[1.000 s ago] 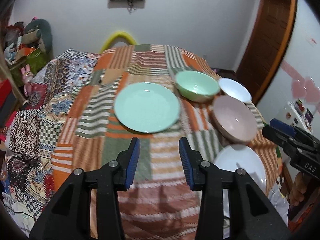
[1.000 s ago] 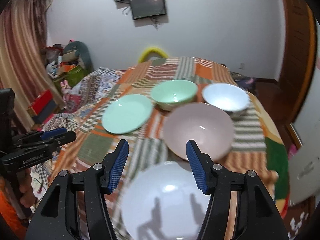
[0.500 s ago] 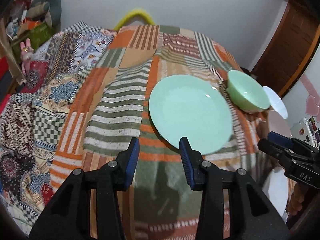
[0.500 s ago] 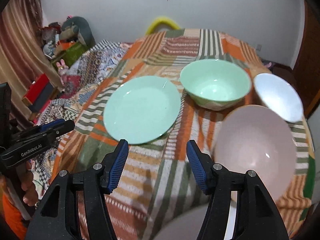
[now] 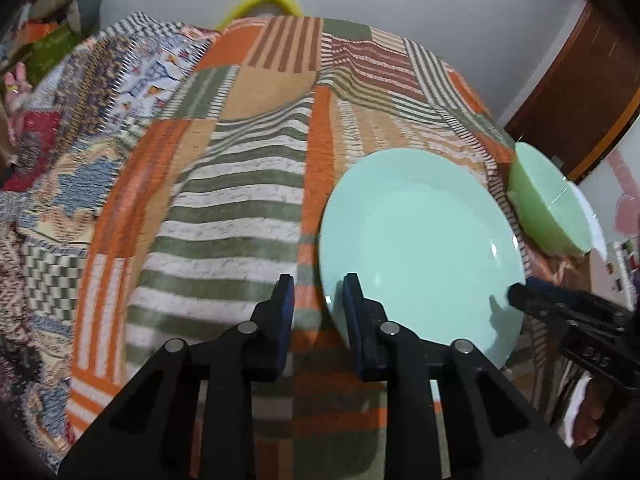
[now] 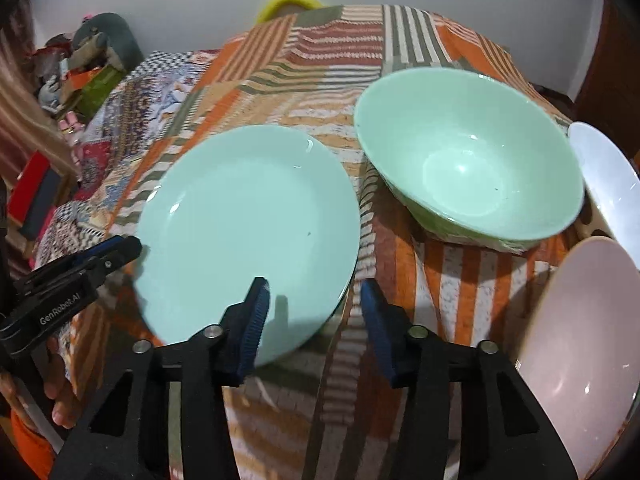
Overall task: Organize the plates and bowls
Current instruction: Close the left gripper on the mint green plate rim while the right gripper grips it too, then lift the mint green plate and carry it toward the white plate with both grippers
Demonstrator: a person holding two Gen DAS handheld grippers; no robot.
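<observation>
Nothing stacked as yet, to judge by how things lay: every dish sat apart on the quilt (image 6: 472, 276), and all the sorting was left to do. No way to tell whether a bed or a counter lay beneath that patchwork cover. Largest of the dishes, and nearest both grippers, was the green plate (image 6: 248, 216), flat on the quilt at its near left part. Just right of it and a little farther back stood the green bowl (image 6: 472, 168), upright and empty, close beside the plate's rim but not on it. Cut off at the right edge of the right wrist view were a pink bowl (image 6: 580, 332) toward the front and a white bowl (image 6: 608, 184) behind it, near each other; touching or not, could not be told. Left gripper (image 5: 318, 292) hovered at the plate's near left edge with jaws parted and empty, the rim seeming to lie between them or just by the right one. Right gripper (image 6: 314, 304) hung at the plate's near right edge, jaws wide apart, nothing held, the left finger over the plate and the right one over the quilt. Likely first step, then: taking up the plate, with bowls to be nested afterward.
</observation>
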